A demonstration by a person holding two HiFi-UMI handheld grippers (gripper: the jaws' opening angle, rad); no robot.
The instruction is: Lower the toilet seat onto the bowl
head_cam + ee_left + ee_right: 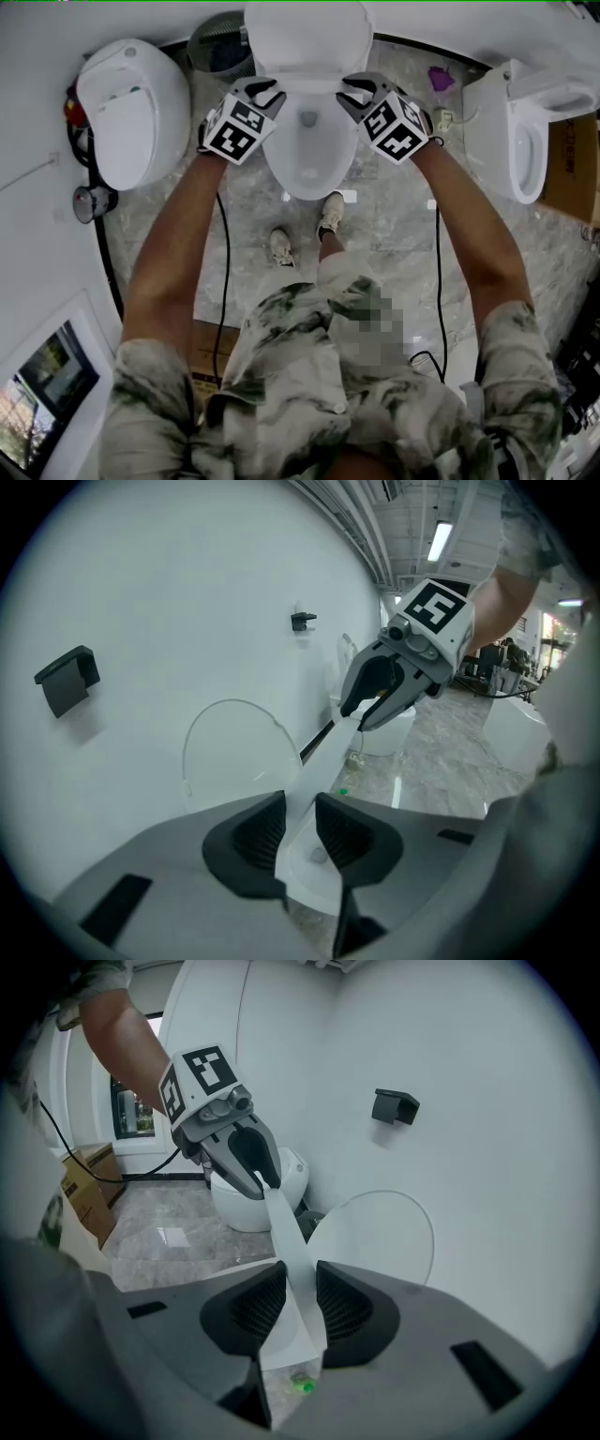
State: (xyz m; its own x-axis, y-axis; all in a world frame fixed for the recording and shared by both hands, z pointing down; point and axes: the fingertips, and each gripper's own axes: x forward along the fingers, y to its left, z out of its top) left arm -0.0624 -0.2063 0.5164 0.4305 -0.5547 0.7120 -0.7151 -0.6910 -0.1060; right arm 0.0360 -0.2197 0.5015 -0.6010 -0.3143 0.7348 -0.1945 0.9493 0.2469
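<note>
The white toilet seat [309, 82] is raised off the bowl [309, 164] and held at its two sides. Behind it the lid [307, 36] stands up against the wall. My left gripper [269, 96] is shut on the seat's left rim. My right gripper [353, 96] is shut on the right rim. In the left gripper view the seat [323, 761] runs edge-on from between my jaws across to the right gripper [367, 710], with the lid [234, 752] behind it. The right gripper view mirrors this: the seat [286, 1241] reaches the left gripper [258, 1177], with the lid [375, 1241] beside it.
Another white toilet [131, 112] stands at the left and a third [525, 131] at the right. A dark bin [220, 47] sits by the wall. A cardboard box [574, 169] is at the far right. The person's feet [281, 246] stand on the marble floor before the bowl, with cables trailing.
</note>
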